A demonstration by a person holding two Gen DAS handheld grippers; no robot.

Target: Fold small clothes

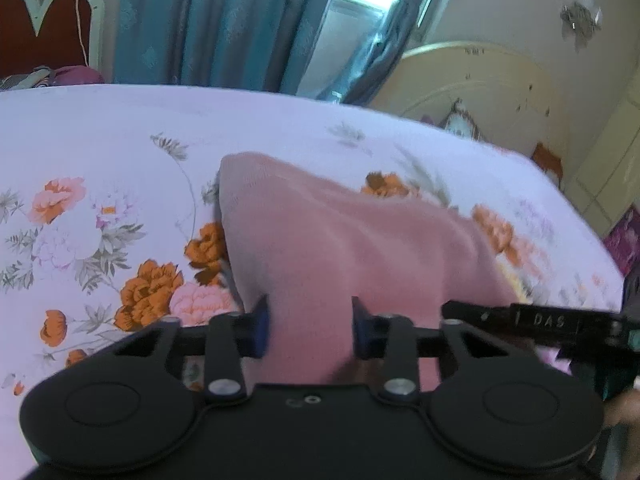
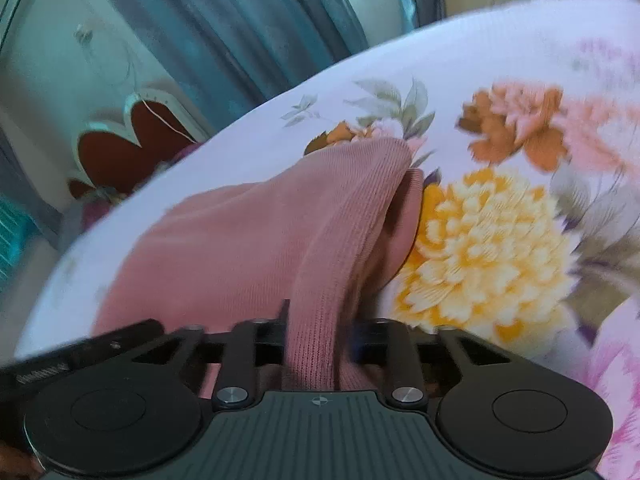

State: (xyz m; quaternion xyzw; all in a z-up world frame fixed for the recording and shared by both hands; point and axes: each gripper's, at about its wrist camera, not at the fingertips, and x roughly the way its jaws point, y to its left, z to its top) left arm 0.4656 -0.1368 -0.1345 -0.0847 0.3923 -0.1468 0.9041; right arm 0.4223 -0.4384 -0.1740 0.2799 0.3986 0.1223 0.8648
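Bed with one pink garment on it

We saw a bed (image 1: 100, 128) covered by a white sheet (image 2: 500, 40) printed with orange, pink and yellow flowers and grey-green leaves, and on that sheet lay a pink knit garment (image 1: 332, 240), bunched rather than flat, its near part lifted off the fabric. In the right wrist view we made out its ribbed band (image 2: 344, 216) curling over into a fold beside a large yellow bloom. The far edge of the bed ran in front of blue curtains (image 1: 208, 24), and at its far left corner we noticed some dark red bedding (image 1: 76, 74), too blurred to identify.
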